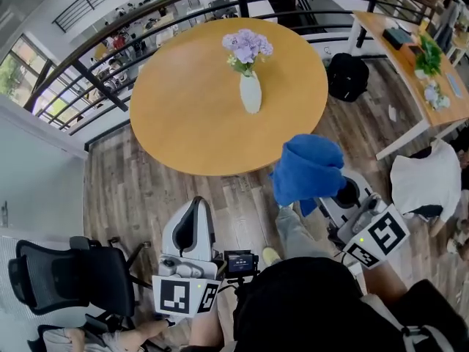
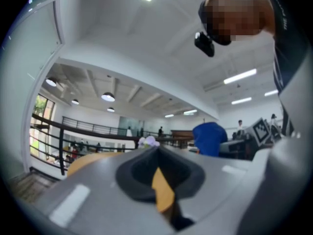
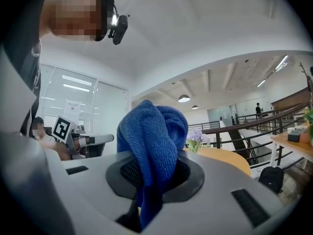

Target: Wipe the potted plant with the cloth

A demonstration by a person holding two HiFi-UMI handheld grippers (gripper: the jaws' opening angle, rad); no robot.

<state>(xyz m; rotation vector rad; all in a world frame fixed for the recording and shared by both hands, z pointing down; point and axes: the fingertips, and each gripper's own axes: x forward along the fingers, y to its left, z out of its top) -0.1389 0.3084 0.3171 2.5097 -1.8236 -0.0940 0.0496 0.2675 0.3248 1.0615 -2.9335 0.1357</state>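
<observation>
My right gripper (image 1: 346, 195) has its jaws clamped on the blue cloth (image 1: 308, 169), which bunches above them; my left gripper (image 1: 192, 222) is pressed closed on nothing. The potted plant (image 1: 250, 86) stands well ahead on the round table (image 1: 183, 130) — not yet touched. I judge this the approach: next, carry the cloth forward to the petals.

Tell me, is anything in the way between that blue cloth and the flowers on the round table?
Nothing visible does. Between the blue cloth and the potted plant, the head view shows only the bare top of the round table.
</observation>
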